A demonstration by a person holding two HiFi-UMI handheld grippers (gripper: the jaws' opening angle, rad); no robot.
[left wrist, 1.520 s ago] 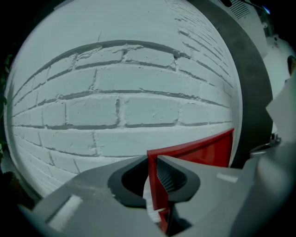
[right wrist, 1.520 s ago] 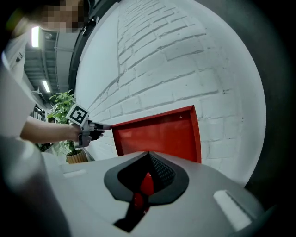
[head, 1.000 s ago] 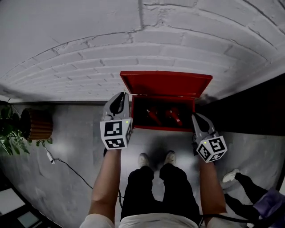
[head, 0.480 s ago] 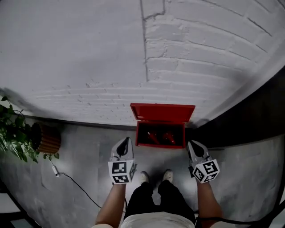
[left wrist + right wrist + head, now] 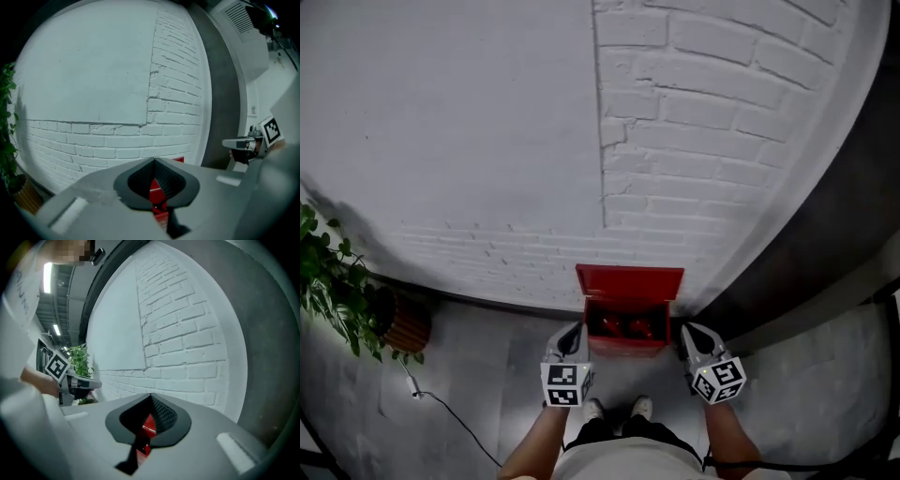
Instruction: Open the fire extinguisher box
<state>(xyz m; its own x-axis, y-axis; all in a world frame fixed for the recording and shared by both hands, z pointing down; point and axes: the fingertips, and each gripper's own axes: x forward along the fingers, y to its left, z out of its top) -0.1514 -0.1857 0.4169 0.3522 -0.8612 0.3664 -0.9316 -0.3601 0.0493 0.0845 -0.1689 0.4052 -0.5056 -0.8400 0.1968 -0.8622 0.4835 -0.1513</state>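
Lid up, grippers pulled back.
Fire extinguisher box (image 5: 629, 281) stands open at the wall's foot; left gripper (image 5: 573, 332) and right gripper (image 5: 686, 331) clenched, empty. Task looks done.

This looks like a hallway or lobby of a commercial or public building, not a home. A red fire extinguisher box (image 5: 629, 314) stands on the grey concrete floor (image 5: 487, 366) against a white painted brick wall (image 5: 703, 141). Left of the box, a potted plant (image 5: 333, 286) in a ribbed wooden planter (image 5: 411, 325) sits by the wall, and a cable (image 5: 455, 426) trails over the floor. Right of the box runs a dark wall panel (image 5: 825, 244). High above it are a vent grille (image 5: 240, 18) and ceiling strip lights (image 5: 47, 272).
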